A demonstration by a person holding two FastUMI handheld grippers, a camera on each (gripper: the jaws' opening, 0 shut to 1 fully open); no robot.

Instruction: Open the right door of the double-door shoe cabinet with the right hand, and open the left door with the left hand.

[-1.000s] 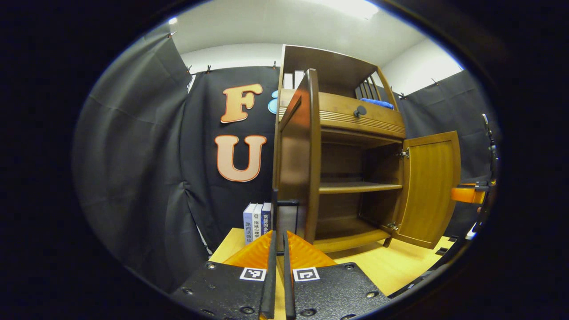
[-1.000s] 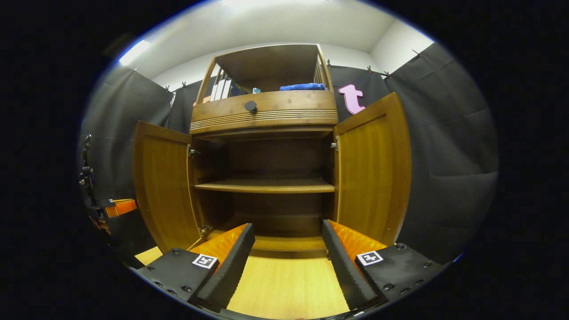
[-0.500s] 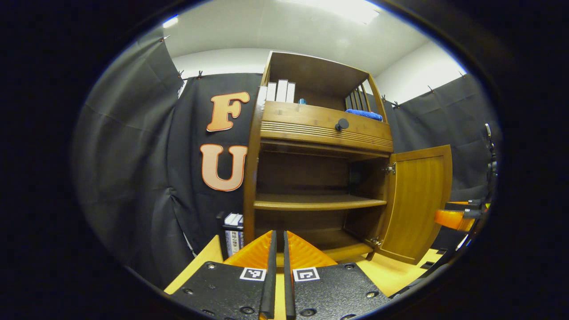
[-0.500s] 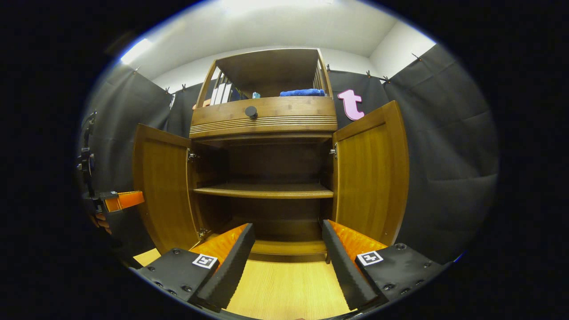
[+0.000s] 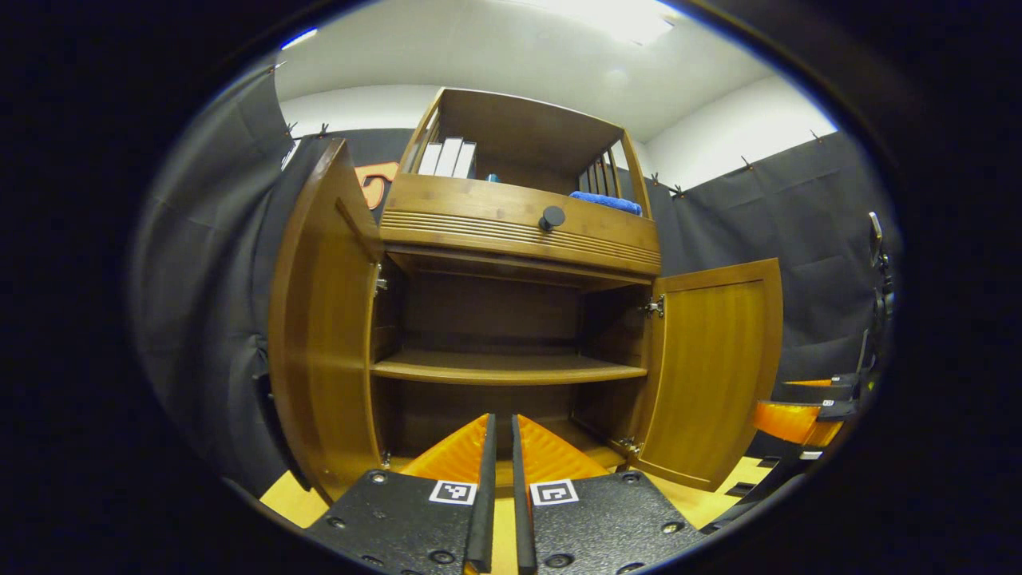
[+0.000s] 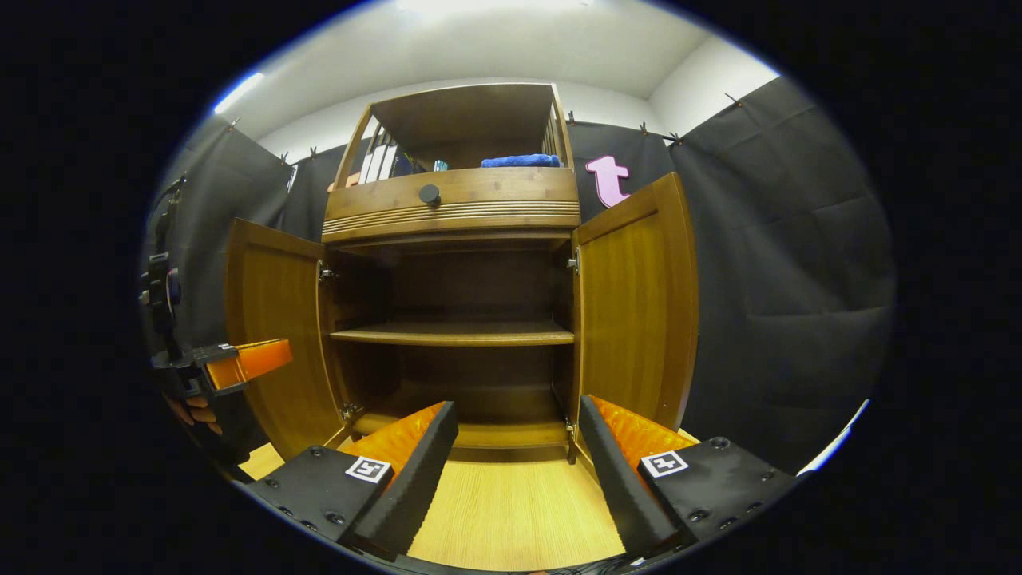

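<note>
Standing open-doored, shoe cabinet (image 6: 451, 335) shelves bare

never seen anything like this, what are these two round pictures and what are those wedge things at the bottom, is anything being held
A person holds a two-finger gripper in each hand, and each carries a fisheye camera looking along its fingers. The wedges are those fingers.

In the left gripper view, the left gripper is shut, with nothing between its fingers. In the right gripper view, the right gripper is open, also holding nothing.

Both face a wooden shoe cabinet on a light wooden surface. Its left door and right door stand open, showing bare shelves. Books and a blue cloth sit on top.
</note>
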